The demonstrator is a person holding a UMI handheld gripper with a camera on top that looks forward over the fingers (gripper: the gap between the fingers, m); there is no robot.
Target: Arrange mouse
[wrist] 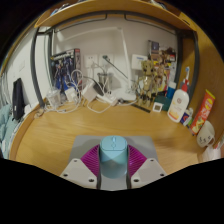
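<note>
Clenched between the tool's (113,163) purple pads (92,160), a grey-blue mouse (113,152) sits above the wooden counter (70,135), cables (80,98) lying beyond.

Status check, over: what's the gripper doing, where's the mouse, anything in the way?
Gripper shut on mouse, held over the desk. Desk bare just ahead; cables and bottles only at the far edge.

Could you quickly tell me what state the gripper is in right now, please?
Gripper: shut on the mouse, which is pressed between both pink pads.
</note>
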